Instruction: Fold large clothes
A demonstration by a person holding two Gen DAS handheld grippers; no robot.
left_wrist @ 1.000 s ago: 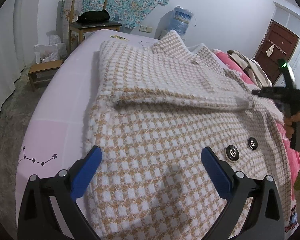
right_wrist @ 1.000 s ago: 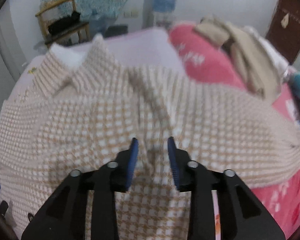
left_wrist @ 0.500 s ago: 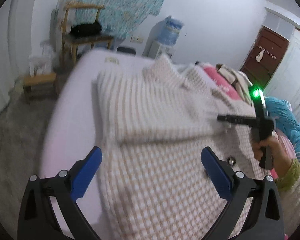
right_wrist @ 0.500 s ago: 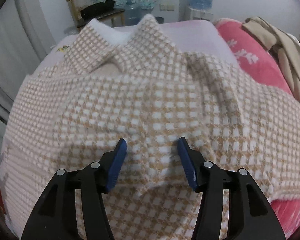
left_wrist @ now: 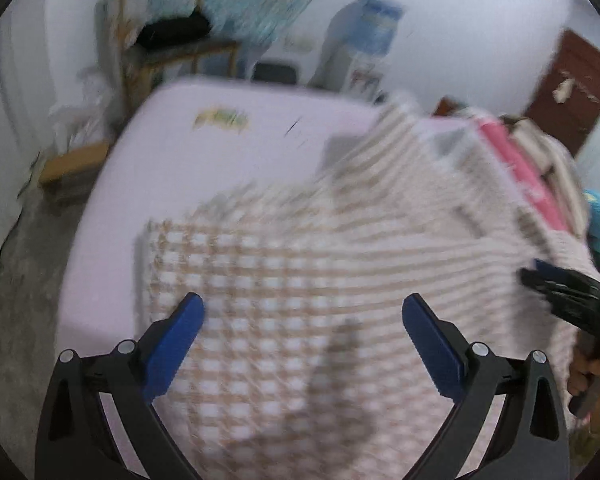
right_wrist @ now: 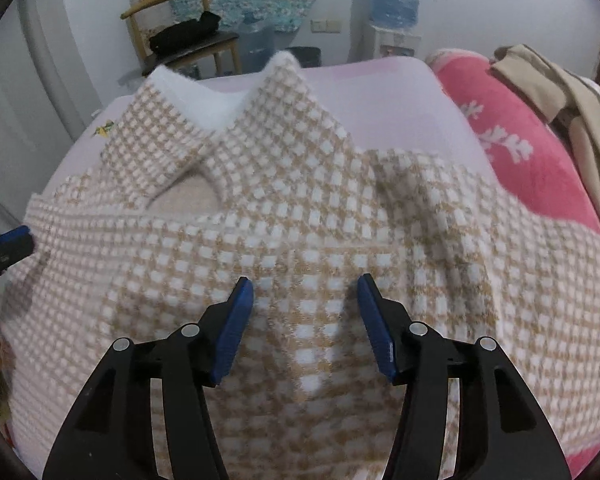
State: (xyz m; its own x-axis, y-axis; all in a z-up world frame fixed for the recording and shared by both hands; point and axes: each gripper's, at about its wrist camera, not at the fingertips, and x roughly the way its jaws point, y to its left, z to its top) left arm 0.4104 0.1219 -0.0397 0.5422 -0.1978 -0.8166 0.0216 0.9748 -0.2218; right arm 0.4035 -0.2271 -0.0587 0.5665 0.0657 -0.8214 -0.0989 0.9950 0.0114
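A tan-and-white checked coat [right_wrist: 300,200] lies spread on the bed, collar at the far end and one sleeve folded across the body. My right gripper [right_wrist: 305,284] hovers over the middle of the coat, open, with cloth below the jaws and nothing pinched. My left gripper [left_wrist: 302,304] is open wide above the coat [left_wrist: 300,272] near its left edge; this view is blurred by motion. The right gripper [left_wrist: 560,292] shows at the right edge of the left wrist view, held by a hand. A blue fingertip of the left gripper [right_wrist: 8,244] shows at the left edge of the right wrist view.
The bed has a lilac sheet [left_wrist: 220,152], bare beyond the collar. A pink blanket [right_wrist: 520,152] with beige clothes on it lies along the right side. A wooden chair [right_wrist: 180,36], a water dispenser [right_wrist: 396,4] and a low stool [left_wrist: 72,168] stand past the bed.
My right gripper's jaws have widened from a narrow gap around a ridge of cloth, and it has come lower over the coat. My left gripper has swept sideways, so the coat sits further right in its view.
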